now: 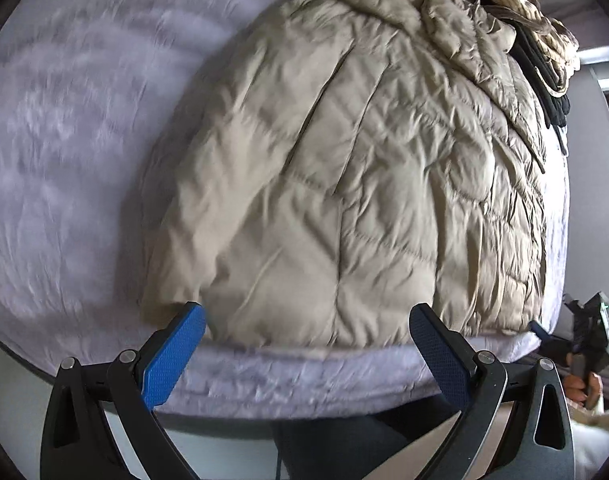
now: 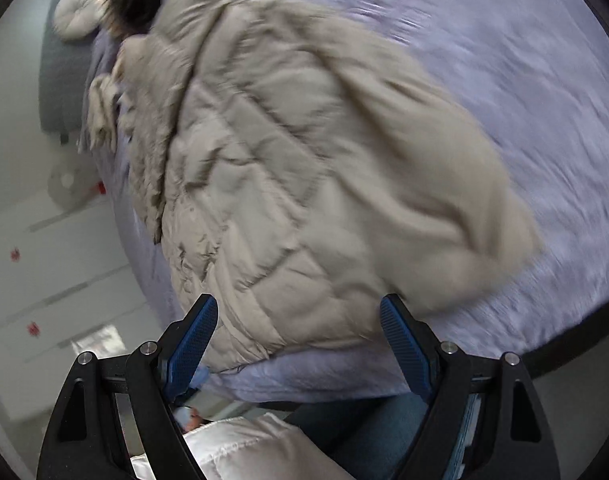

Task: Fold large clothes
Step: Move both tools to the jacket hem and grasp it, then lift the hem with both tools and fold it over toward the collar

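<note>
Beige puffer jacket [image 1: 344,184] lay spread on the lilac bed [image 1: 64,160], hem at 6 o'clock, both left tongs [image 1: 307,320] and right tongs [image 2: 298,312] wide open and empty just short of it; risk: slippery bulky hem slipping or bunching on pinch; no containers seen.

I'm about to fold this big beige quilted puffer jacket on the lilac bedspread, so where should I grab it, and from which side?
Take the beige quilted puffer jacket by its bottom hem, coming from the near bed edge. The hem lies flat and straight along that edge, directly ahead of both open grippers, one toward each corner.
</note>
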